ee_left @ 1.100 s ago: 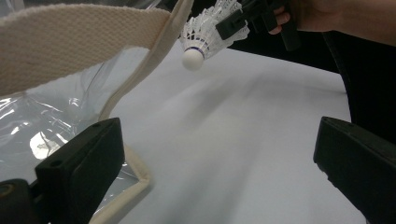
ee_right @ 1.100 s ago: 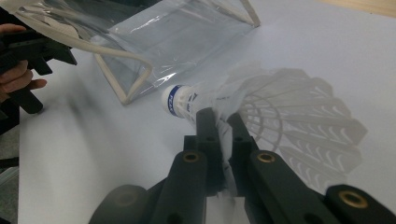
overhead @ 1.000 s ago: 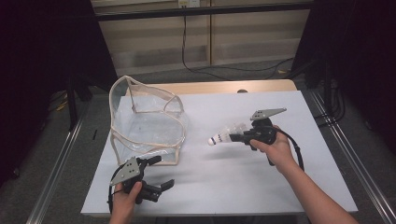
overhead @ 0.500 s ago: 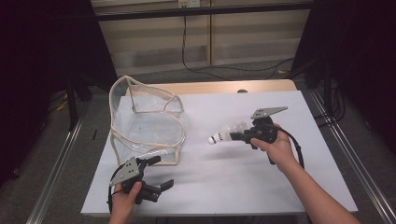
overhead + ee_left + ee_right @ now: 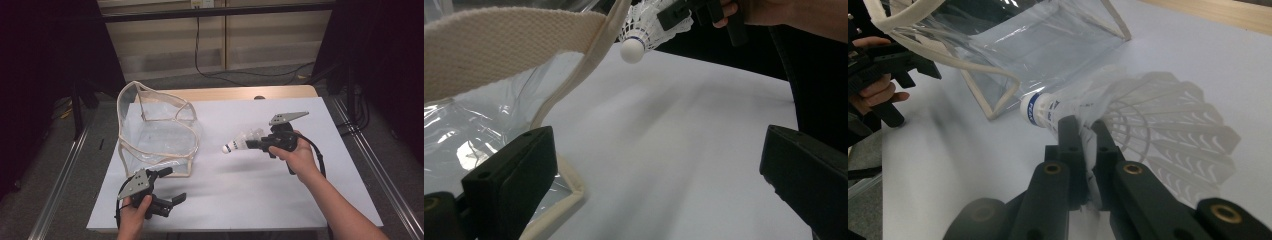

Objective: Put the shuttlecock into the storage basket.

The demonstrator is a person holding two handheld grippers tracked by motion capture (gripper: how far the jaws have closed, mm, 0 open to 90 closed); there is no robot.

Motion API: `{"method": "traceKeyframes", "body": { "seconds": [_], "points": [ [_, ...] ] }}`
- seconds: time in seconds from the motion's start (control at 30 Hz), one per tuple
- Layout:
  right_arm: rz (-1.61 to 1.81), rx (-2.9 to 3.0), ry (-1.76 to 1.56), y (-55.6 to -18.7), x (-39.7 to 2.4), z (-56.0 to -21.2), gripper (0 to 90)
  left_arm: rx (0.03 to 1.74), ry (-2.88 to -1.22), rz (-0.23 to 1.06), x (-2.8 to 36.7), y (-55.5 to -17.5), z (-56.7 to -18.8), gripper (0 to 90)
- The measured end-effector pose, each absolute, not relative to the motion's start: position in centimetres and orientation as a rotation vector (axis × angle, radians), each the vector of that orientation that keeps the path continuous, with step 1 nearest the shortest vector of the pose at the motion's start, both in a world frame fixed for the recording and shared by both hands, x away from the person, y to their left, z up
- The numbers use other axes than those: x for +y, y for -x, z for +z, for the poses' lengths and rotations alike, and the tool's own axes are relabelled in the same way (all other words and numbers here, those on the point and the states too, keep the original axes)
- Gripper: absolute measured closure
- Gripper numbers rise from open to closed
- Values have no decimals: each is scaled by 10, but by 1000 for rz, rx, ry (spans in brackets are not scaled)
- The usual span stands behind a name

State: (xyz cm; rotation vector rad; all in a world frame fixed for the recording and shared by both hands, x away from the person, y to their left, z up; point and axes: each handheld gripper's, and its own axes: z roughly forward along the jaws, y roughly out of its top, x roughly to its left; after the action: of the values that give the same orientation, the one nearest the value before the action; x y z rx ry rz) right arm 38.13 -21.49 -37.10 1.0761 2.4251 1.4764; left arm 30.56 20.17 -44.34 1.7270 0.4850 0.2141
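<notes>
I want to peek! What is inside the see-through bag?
Nothing shows inside the clear bag; you see the white table through it. The shuttlecock is outside, pinched by the right gripper. Folds blur the bottom corners.

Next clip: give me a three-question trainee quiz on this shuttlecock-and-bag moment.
1. True or false: the right gripper is shut on the shuttlecock.
2. The clear bag is: A) lying flat, B) standing open on the table, C) held in the air.
3. How do the left gripper's jaws stand?

Key: 1. True, clamped on its skirt. 2. B. 3. Open, nothing between them, beside the bag's near corner.
</notes>
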Motion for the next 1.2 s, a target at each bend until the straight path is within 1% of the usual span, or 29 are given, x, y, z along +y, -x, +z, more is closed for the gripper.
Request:
{"method": "traceKeyframes", "body": {
  "seconds": [1.2],
  "points": [
    [1480,2428,-988,-386,-203,-322,879,480,-1737,210,201,-306,-444,21]
  ]
}}
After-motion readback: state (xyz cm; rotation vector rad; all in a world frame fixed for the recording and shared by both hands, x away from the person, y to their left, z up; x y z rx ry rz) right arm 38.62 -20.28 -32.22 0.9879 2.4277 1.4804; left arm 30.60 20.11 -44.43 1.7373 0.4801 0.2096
